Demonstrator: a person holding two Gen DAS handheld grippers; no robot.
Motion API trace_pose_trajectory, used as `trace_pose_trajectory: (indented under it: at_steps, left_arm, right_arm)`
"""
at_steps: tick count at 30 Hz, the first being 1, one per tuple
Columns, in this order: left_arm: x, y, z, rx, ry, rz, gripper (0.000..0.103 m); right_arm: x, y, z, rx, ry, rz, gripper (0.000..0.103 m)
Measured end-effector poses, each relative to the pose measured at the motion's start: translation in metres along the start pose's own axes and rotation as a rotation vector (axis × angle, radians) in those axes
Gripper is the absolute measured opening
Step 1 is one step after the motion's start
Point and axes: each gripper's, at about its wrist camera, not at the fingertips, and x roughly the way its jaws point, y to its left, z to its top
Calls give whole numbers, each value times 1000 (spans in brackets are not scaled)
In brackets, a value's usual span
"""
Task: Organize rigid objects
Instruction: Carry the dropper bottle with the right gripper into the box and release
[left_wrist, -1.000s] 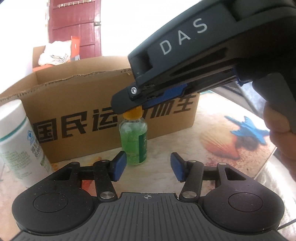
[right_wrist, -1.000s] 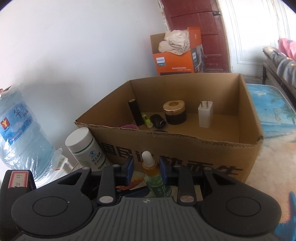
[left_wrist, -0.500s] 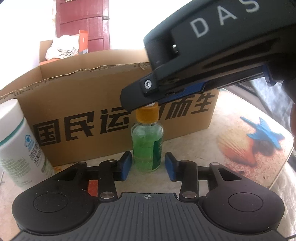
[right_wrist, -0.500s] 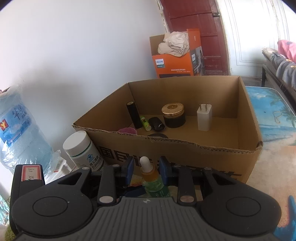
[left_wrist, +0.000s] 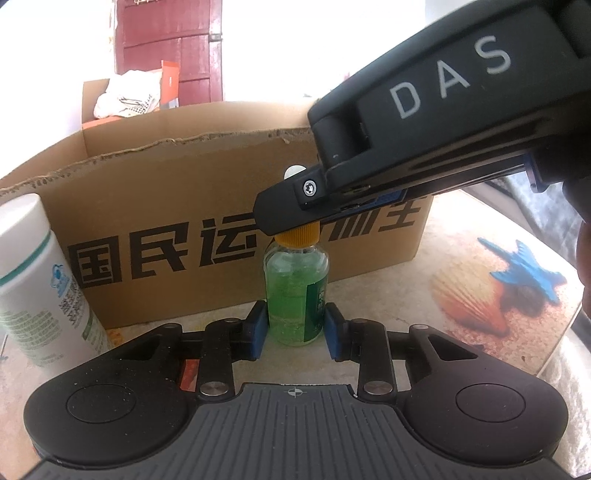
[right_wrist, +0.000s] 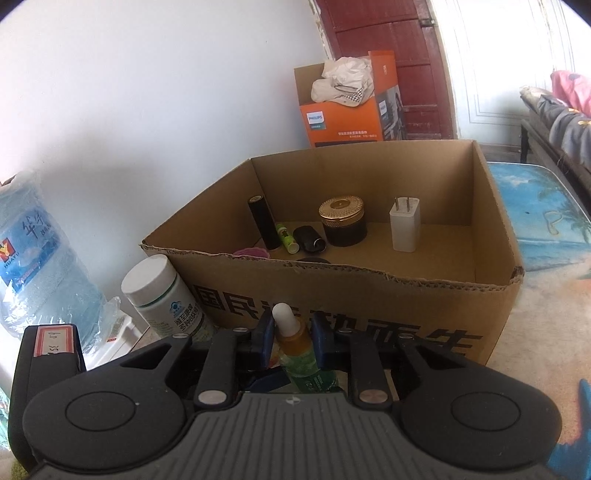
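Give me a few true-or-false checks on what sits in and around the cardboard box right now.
1. The green bottle stands upright on the table, outside the cardboard box. True.
2. The white charger plug lies flat in the box. False: it stands upright, prongs up.
3. The white pill bottle is inside the box. False: it stands outside, beside the box's front corner.
4. A gold-lidded black jar sits inside the box. True.
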Motion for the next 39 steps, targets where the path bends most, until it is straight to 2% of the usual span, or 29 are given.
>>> trace_pose_trajectory:
  at_steps: [6,13,18,22,26,31,35,39]
  left_arm:
    - [-26,-1,8,-4,-43,23,31]
    - [-69,1,38,-13,-129,72,31]
    - [-80,12,70,-28,-160,54,31]
    - [-70,27,103,-67,-143,-3,31]
    - [-34,42,130,-119,-58,-64,31]
    - [27,56,154,-175,121,-101,31]
    - [66,65,162,-190,230,-96,31]
    - [90,67,164,-178,323,-84,31]
  right_arm:
    - [-21,17,8,-39,-38,26,23]
    - [-55,42,35,-126,-138,80,23]
    - [-63,44,66,-154,-177,120,24]
    - [-55,40,97,-183,-178,122,24]
    - [-22,18,129,-145,-108,115,24]
    - [32,-18,150,-62,19,101,24]
    - [70,-47,161,17,97,112,24]
    - [98,-68,164,84,163,125,24]
